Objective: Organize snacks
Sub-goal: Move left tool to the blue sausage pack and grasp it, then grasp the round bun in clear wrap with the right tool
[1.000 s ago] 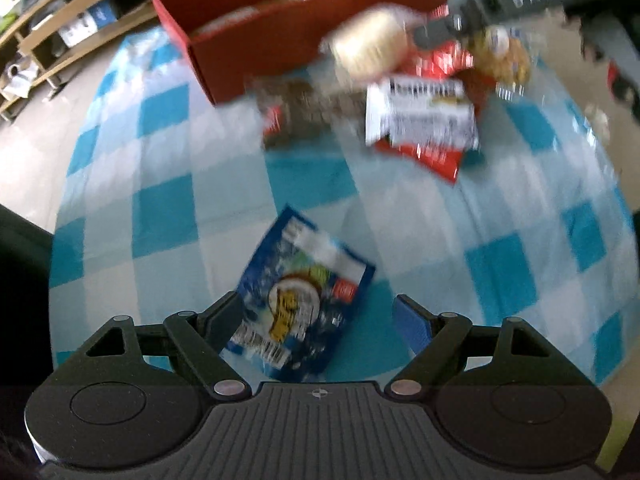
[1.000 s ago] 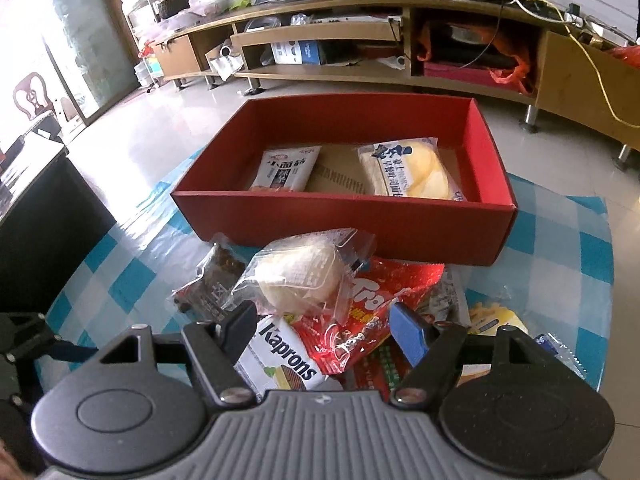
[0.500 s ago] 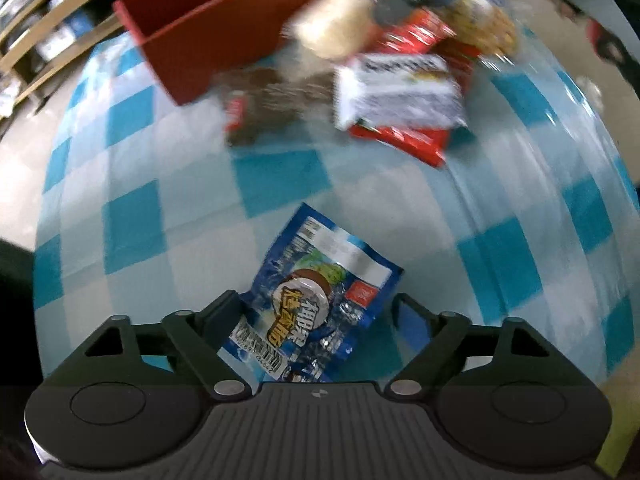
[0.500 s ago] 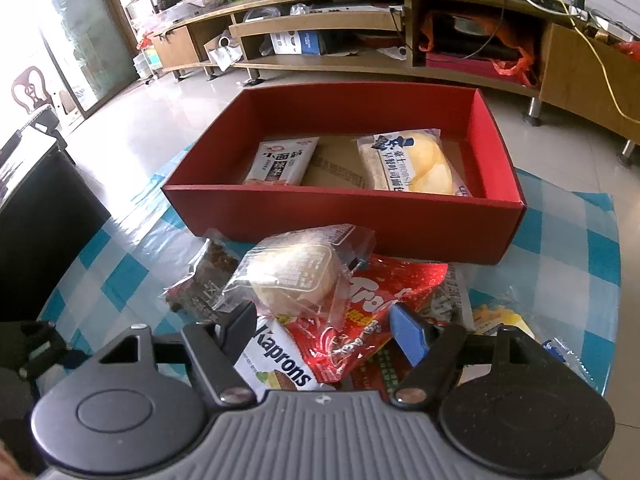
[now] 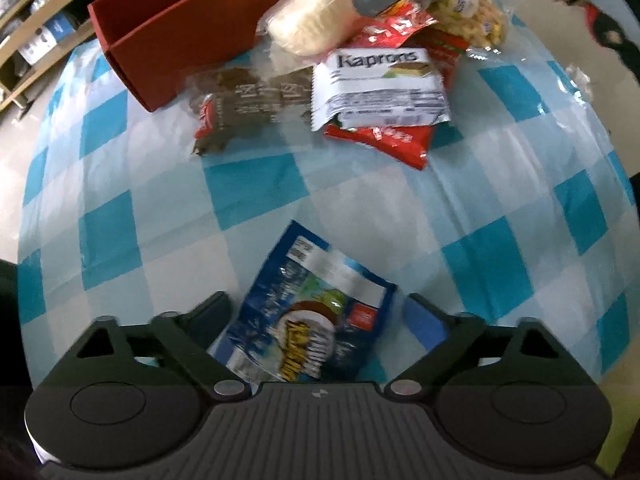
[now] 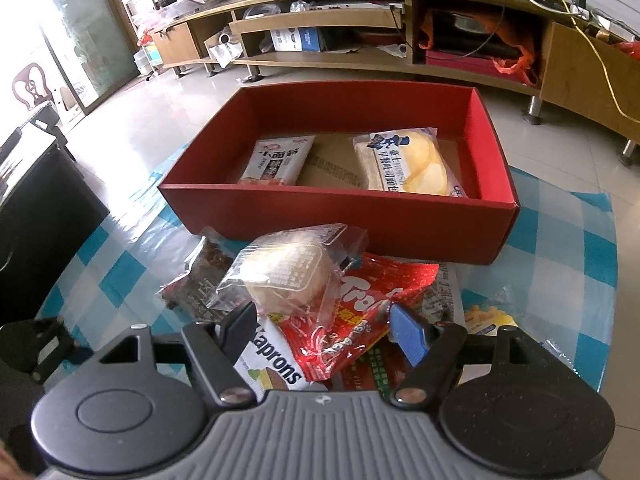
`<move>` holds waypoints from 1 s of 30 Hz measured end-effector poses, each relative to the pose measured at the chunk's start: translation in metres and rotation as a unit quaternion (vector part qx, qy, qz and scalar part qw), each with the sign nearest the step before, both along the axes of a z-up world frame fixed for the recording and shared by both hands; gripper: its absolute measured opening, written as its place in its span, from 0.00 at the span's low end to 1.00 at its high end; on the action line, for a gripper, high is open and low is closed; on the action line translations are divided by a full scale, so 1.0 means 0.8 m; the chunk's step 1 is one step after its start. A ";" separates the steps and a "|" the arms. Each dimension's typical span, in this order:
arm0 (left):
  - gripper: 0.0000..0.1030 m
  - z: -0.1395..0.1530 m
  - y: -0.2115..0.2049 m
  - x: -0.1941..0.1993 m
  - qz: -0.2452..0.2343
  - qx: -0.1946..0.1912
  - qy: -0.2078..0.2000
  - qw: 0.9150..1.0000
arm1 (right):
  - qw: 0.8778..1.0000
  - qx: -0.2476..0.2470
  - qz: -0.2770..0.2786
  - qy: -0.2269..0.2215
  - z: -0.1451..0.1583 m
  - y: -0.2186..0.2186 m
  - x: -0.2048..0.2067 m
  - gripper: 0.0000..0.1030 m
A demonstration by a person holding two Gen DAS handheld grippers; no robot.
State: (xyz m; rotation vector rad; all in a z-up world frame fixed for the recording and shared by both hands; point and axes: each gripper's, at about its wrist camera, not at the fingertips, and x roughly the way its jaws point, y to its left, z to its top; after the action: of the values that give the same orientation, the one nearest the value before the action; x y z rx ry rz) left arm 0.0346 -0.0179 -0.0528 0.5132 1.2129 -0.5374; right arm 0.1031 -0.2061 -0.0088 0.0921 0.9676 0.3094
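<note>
The word "Kaprons" is printed in dark letters across the top of a white wrapper (image 5: 380,88) lying on the snack pile, with lines of small print beneath it that cannot be read. In the right wrist view the same name is seen cut off as "aprons". Large white letters reading "Tro" are shown on the red foil bag (image 6: 360,320). Chinese characters are printed on the white packet (image 6: 280,160) and on the bread bag (image 6: 404,160) inside the red box (image 6: 340,216). A barcode and blurred yellow lettering are carried by the blue packet (image 5: 308,312).
</note>
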 end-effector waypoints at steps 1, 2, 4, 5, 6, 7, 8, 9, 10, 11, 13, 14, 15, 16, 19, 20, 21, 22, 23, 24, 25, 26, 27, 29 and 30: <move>0.78 0.003 -0.001 -0.007 0.001 -0.002 -0.003 1.000 | 1.000 0.000 -0.001 0.000 0.000 -0.001 0.001 0.70; 0.78 0.005 -0.003 -0.012 0.003 -0.003 -0.006 1.000 | 1.000 0.000 -0.002 0.000 0.000 -0.002 0.002 0.70; 0.76 0.005 -0.003 -0.019 0.017 -0.003 -0.016 1.000 | 1.000 0.002 -0.010 -0.002 0.001 -0.006 0.006 0.70; 0.75 0.005 -0.002 -0.020 0.025 -0.006 -0.017 1.000 | 1.000 0.003 -0.014 -0.003 0.002 -0.008 0.007 0.70; 0.74 0.005 -0.001 -0.020 0.033 -0.009 -0.016 0.999 | 1.000 0.005 -0.018 -0.004 0.003 -0.011 0.009 0.70; 0.74 0.007 0.002 -0.020 0.044 -0.012 -0.019 0.999 | 1.000 0.010 -0.020 -0.006 0.004 -0.013 0.011 0.70; 0.74 0.009 0.005 -0.019 0.052 -0.017 -0.023 0.998 | 1.000 0.016 -0.022 -0.007 0.005 -0.014 0.013 0.71; 0.74 0.010 0.006 -0.017 0.067 -0.024 -0.026 0.997 | 0.999 0.021 -0.025 -0.007 0.006 -0.015 0.016 0.73; 0.74 0.012 0.011 -0.012 0.081 -0.034 -0.024 0.996 | 0.999 0.025 -0.031 -0.007 0.006 -0.016 0.019 0.74; 0.74 0.014 0.015 -0.008 0.094 -0.045 -0.020 0.994 | 0.999 0.026 -0.037 -0.008 0.006 -0.016 0.023 0.74; 0.74 0.017 0.022 0.000 0.114 -0.063 -0.014 0.991 | 0.999 0.028 -0.039 -0.014 0.009 -0.012 0.029 0.74; 0.74 0.018 0.025 0.003 0.119 -0.068 -0.012 0.991 | 0.999 0.030 -0.039 -0.017 0.009 -0.009 0.032 0.74; 0.74 0.018 0.026 0.005 0.124 -0.073 -0.009 0.990 | 0.999 0.031 -0.039 -0.018 0.009 -0.005 0.036 0.75; 0.74 0.021 0.027 0.008 0.129 -0.078 -0.005 0.989 | 0.999 0.032 -0.037 -0.017 0.007 0.000 0.040 0.75; 0.74 0.021 0.027 0.013 0.139 -0.092 0.008 0.986 | 0.999 0.039 -0.022 0.001 -0.005 0.022 0.055 0.76; 0.74 0.020 0.026 0.015 0.140 -0.095 0.010 0.986 | 0.999 0.036 -0.014 0.006 -0.009 0.030 0.058 0.78; 0.75 0.020 0.023 0.016 0.141 -0.095 0.011 0.985 | 1.000 0.023 -0.009 0.007 -0.014 0.039 0.060 0.80; 0.75 0.019 0.023 0.017 0.141 -0.095 0.012 0.985 | 1.000 0.005 0.000 0.005 -0.018 0.050 0.062 0.81; 0.75 0.018 0.023 0.018 0.141 -0.095 0.014 0.985 | 1.000 -0.013 0.009 -0.001 -0.022 0.059 0.061 0.85; 0.75 0.016 0.024 0.019 0.141 -0.094 0.016 0.985 | 1.000 -0.026 0.012 -0.005 -0.026 0.064 0.061 0.86; 0.75 0.015 0.024 0.020 0.141 -0.094 0.018 0.985 | 0.999 -0.036 0.016 -0.006 -0.030 0.068 0.061 0.86; 0.75 0.015 0.024 0.020 0.141 -0.094 0.016 0.985 | 0.999 -0.040 0.024 -0.004 -0.035 0.069 0.061 0.85; 0.75 0.015 0.025 0.021 0.141 -0.094 0.015 0.985 | 0.999 -0.043 0.029 0.001 -0.039 0.069 0.060 0.81; 0.76 0.014 0.026 0.023 0.144 -0.094 0.015 0.985 | 0.997 -0.063 0.040 -0.007 -0.042 0.070 0.054 0.73; 0.77 0.013 0.027 0.024 0.145 -0.095 0.016 0.985 | 0.997 -0.063 0.043 -0.009 -0.040 0.070 0.051 0.68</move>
State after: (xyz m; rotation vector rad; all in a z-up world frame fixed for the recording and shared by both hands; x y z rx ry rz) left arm 0.0542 0.0038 -0.0422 0.1625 1.2268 -0.4065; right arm 0.1443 -0.1504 -0.0409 -0.0676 0.9727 0.3281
